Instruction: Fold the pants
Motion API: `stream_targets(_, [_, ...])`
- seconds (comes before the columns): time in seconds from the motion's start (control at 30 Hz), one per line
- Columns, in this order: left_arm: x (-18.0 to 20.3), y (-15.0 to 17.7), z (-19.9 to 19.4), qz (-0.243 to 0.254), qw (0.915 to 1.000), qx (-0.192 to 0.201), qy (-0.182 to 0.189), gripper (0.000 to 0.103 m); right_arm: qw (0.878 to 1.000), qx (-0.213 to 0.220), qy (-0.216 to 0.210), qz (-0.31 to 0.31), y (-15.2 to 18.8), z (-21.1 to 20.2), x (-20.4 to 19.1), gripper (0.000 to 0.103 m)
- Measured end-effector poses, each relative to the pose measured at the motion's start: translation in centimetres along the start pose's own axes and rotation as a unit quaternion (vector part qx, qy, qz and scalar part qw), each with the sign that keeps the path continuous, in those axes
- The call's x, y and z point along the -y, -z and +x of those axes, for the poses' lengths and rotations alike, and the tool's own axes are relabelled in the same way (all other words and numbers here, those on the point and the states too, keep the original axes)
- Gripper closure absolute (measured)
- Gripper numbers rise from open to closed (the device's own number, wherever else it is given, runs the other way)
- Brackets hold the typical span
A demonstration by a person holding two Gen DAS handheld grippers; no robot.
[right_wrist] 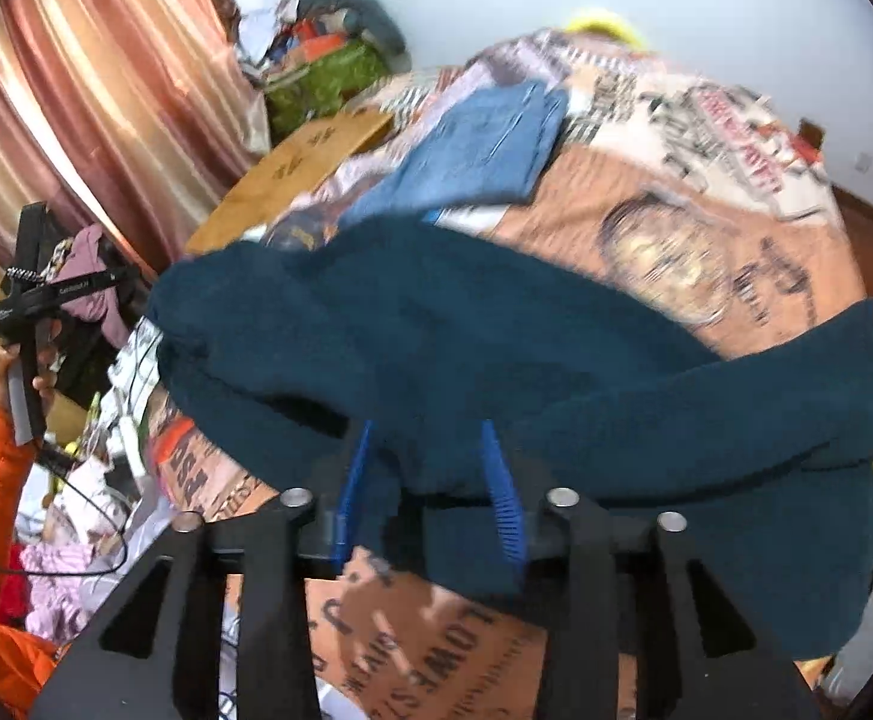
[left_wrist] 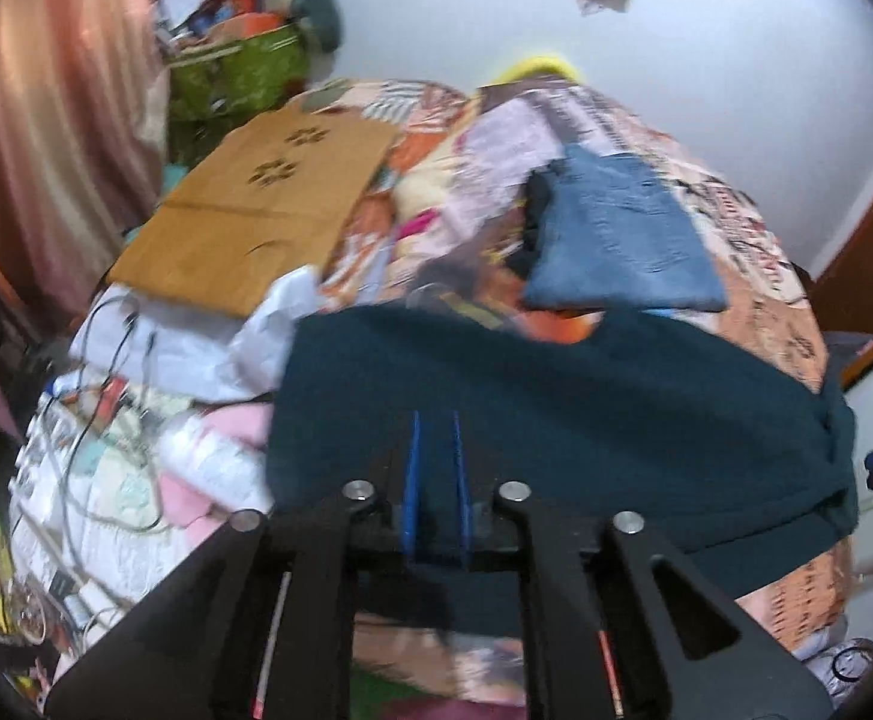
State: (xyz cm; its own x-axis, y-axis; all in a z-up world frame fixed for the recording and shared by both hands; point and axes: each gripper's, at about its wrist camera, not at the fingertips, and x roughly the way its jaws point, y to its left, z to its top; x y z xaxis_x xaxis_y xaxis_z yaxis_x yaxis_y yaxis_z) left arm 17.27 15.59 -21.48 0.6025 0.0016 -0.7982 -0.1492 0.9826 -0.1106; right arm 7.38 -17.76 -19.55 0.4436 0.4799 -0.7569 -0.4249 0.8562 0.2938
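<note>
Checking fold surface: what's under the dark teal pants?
The dark teal pants lie on a printed bedspread that shows around them. The folded blue jeans lie beyond. Whatever is directly beneath the pants is covered.

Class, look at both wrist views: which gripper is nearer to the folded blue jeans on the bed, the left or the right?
Hard to call. Both the left gripper and the right gripper sit over the dark teal pants, with the folded blue jeans lying beyond, clear of both.
</note>
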Motion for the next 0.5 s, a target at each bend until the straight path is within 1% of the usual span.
stream_targets(0.03, [0.9,-0.4,0.0,0.007,1.0000,0.002,0.004,0.083,1.000,0.009,0.007,0.002,-0.2,-0.7,0.5,0.066])
stream_targets(0.07, [2.1,-0.8,0.0,0.015,0.9998,0.004,0.010,0.076,1.000,0.018,0.015,0.007,-0.3,-1.3,1.2,0.066])
stream_targets(0.17, [5.9,-2.2,0.0,0.042,0.9986,0.014,0.027,0.062,0.998,0.041,0.042,0.028,-0.9,-2.9,3.6,0.066])
stream_targets(0.2, [7.1,-2.7,0.0,0.051,0.9981,0.017,0.032,0.060,0.997,0.047,0.051,0.035,-1.2,-3.4,4.4,0.066])
stream_targets(0.27, [9.1,-3.6,0.2,0.064,0.9969,0.022,0.040,0.051,0.995,0.061,0.059,0.059,-1.5,-4.4,6.5,0.066])
stream_targets(0.37, [12.4,-5.2,0.9,0.084,0.9948,0.032,0.049,0.041,0.988,0.086,0.083,0.094,-1.9,-6.1,10.3,0.065])
stream_targets(0.43, [14.4,-6.1,1.8,0.092,0.9937,0.034,0.055,0.037,0.985,0.094,0.095,0.111,-2.0,-6.8,12.3,0.065])
stream_targets(0.5, [16.0,-6.8,2.9,0.096,0.9931,0.032,0.060,0.035,0.980,0.099,0.116,0.129,-2.2,-7.3,14.8,0.063])
